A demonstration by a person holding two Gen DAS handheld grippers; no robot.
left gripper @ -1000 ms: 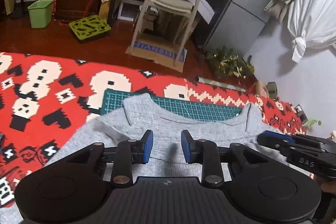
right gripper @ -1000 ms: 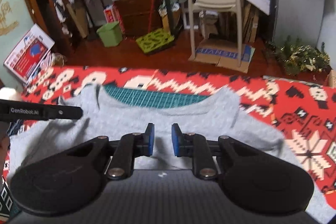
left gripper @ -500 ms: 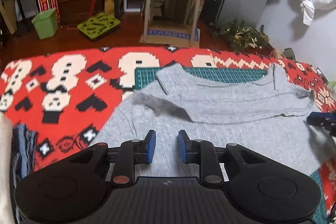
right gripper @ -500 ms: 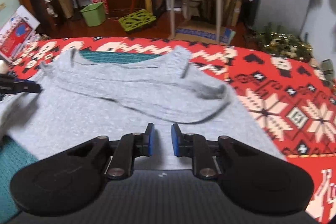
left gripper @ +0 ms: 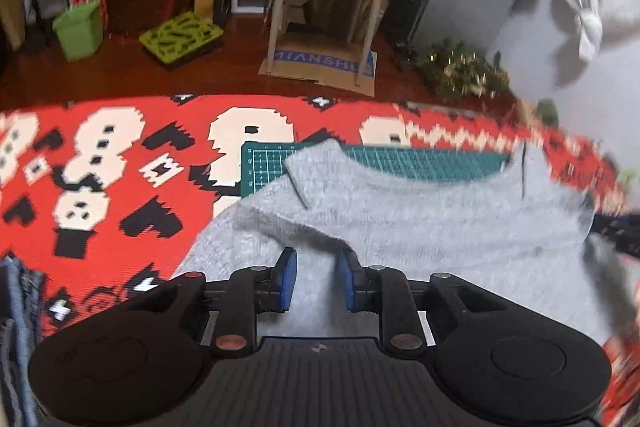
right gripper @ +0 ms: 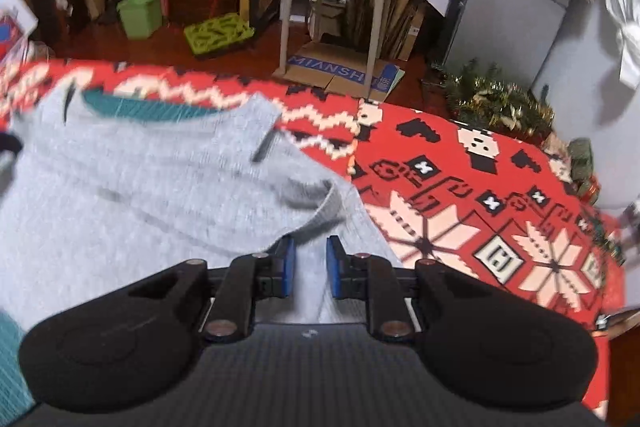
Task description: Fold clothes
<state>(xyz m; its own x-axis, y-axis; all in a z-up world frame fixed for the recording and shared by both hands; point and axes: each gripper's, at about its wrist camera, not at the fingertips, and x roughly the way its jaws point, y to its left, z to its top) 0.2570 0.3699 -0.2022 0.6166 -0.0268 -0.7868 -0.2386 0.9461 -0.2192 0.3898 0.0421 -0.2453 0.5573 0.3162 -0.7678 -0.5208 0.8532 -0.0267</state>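
The left gripper holds its blue-padded fingers slightly parted, gripping nothing, above a grey ribbed knit sweater. The right gripper likewise stands narrowly parted and free, beside a folded-over edge. The sweater lies spread crosswise, its long axis side to side, on a green gridded cutting mat over a red patterned woven blanket.

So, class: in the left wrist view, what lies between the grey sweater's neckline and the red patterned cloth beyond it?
A green cutting mat: its gridded strip shows between the grey sweater and the red cloth.
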